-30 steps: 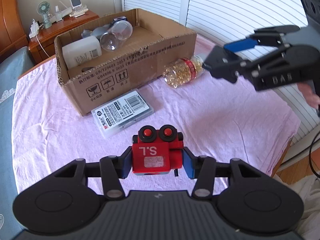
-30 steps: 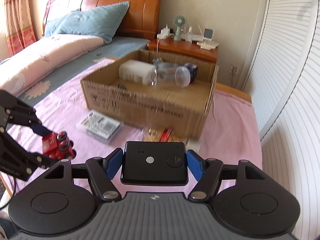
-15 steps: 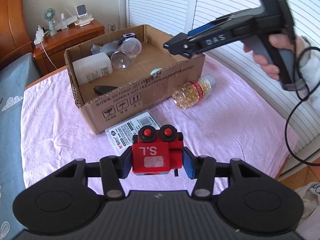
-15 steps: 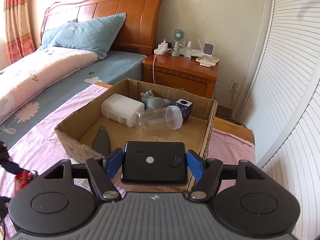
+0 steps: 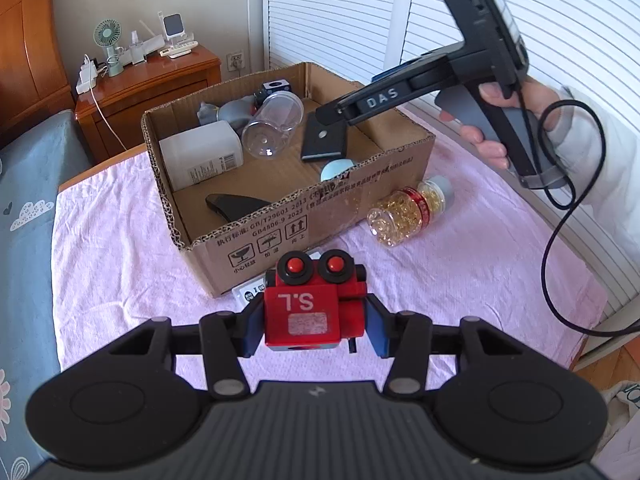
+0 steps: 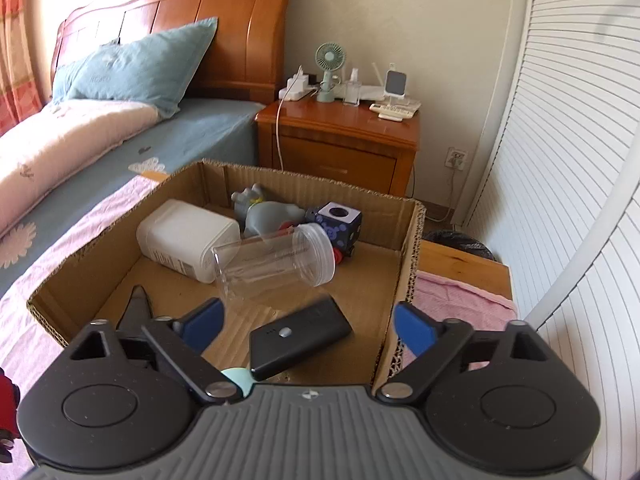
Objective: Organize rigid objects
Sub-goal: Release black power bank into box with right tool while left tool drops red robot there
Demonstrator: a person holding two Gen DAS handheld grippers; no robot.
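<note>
My left gripper point(image 5: 314, 326) is shut on a red toy train point(image 5: 314, 306) and holds it above the pink cloth, in front of the cardboard box point(image 5: 320, 216). My right gripper point(image 6: 308, 326) is open over the box point(image 6: 408, 264), above a black flat device point(image 6: 298, 336) that lies on the box floor; the device also shows in the left wrist view point(image 5: 324, 140). The box also holds a white jug point(image 6: 184, 240), a clear jar point(image 6: 276, 260), a grey toy point(image 6: 264, 210) and a dark cube point(image 6: 338, 224).
A bottle of yellow capsules point(image 5: 408, 210) lies on the pink cloth point(image 5: 460, 276) right of the box. A white flat case point(image 5: 250, 294) pokes out in front of the box. A wooden nightstand point(image 6: 340, 140) and a bed point(image 6: 80, 132) stand behind.
My right gripper moved over the box, opened and let go of the black device, which now lies inside. My left gripper moved closer to the box with the train.
</note>
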